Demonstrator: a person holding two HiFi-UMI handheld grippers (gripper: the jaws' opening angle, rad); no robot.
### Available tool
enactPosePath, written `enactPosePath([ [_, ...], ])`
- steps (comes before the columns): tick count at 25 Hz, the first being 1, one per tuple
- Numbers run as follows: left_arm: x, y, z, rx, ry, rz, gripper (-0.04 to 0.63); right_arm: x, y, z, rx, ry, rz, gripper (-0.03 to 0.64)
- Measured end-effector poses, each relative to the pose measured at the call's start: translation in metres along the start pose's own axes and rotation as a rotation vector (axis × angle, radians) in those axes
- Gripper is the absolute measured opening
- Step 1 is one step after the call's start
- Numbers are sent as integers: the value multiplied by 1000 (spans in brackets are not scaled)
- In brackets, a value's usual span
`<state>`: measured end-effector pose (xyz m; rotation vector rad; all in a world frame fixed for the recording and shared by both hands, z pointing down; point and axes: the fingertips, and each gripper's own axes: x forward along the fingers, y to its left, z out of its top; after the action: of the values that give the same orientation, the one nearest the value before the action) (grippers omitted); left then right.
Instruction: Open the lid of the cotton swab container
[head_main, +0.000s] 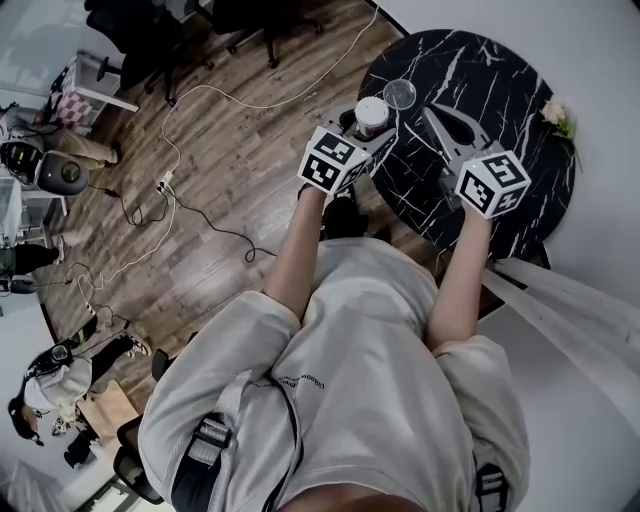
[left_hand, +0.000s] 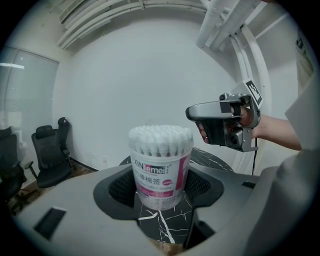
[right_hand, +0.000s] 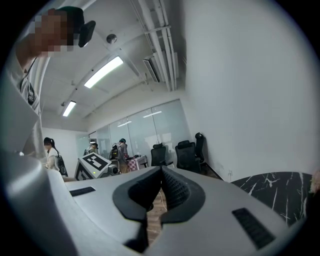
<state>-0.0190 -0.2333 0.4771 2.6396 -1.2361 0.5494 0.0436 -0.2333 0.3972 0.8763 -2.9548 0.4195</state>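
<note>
Your left gripper (left_hand: 161, 175) has its jaws closed round the lower half of the cotton swab container (left_hand: 160, 165), pads touching both sides, and the tub stands at the near edge of the dark marbled surface (head_main: 500, 90). Your right gripper (right_hand: 161, 175) has its jaws pressed fully together on nothing, and it looks past the tub toward the room. It can take no lid until you open it and turn it in. The hold sits low, so I judge that a pull at the rim could tilt or twist the tub in the pads and scatter the swabs. A push from the closed jaws could shove it off the near edge. Only the head view shows a clear round piece (head_main: 400, 94) lying just beyond the tub. It may be the lid, but I cannot tell. The left gripper view alone shows the swab heads, with only a faint clear outline above them. A flower (head_main: 558, 118) lies at the far rim.
</note>
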Motion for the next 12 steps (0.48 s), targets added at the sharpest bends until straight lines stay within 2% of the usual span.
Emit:
enactPosePath([
  [12, 5, -16, 1, 28, 9, -9, 267, -15, 0, -8, -12, 22, -9, 34],
])
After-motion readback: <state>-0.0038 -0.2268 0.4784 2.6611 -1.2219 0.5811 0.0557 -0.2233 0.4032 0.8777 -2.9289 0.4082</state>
